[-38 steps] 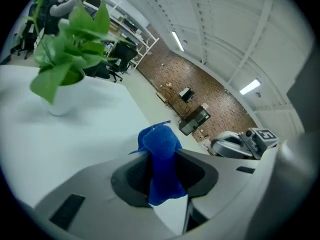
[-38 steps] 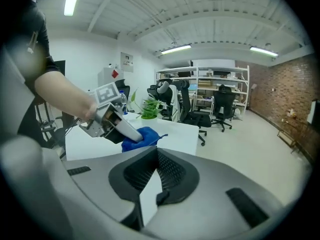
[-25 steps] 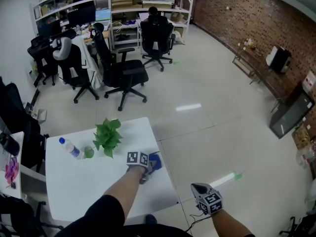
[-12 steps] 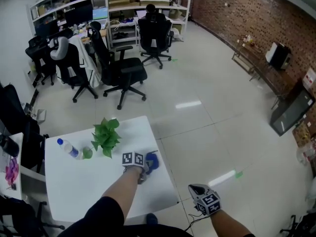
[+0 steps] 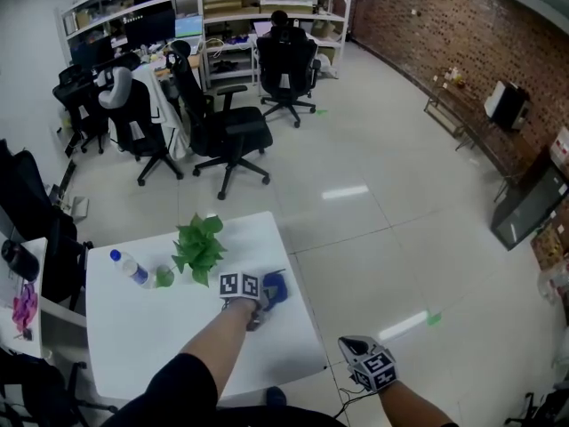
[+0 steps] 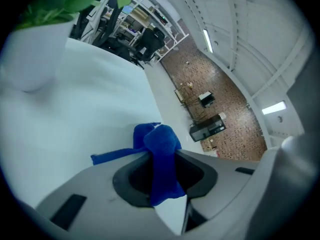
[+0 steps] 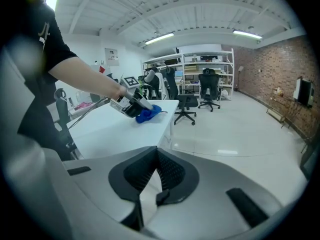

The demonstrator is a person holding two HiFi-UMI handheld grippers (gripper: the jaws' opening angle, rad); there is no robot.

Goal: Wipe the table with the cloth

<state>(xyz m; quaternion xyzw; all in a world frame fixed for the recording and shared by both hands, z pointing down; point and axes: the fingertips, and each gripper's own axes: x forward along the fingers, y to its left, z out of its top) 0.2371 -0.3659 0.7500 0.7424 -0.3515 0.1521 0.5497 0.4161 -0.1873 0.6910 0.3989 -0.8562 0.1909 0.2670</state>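
between narrow left gripper jaws — cloth

the cloth in the left gripper is soft, napped blue fabric. its shell and the right gripper are matt grey plastic, the right's pads ribbed black. the table underneath is smooth matt white.

This is an open office with a pale tiled floor and a long brick wall on one side. At the far end, black swivel chairs stand in front of computer monitors, and the white shelves behind them carry boxes and other equipment. Nearer to the camera stands a white table with a small green plant and a water bottle on it.
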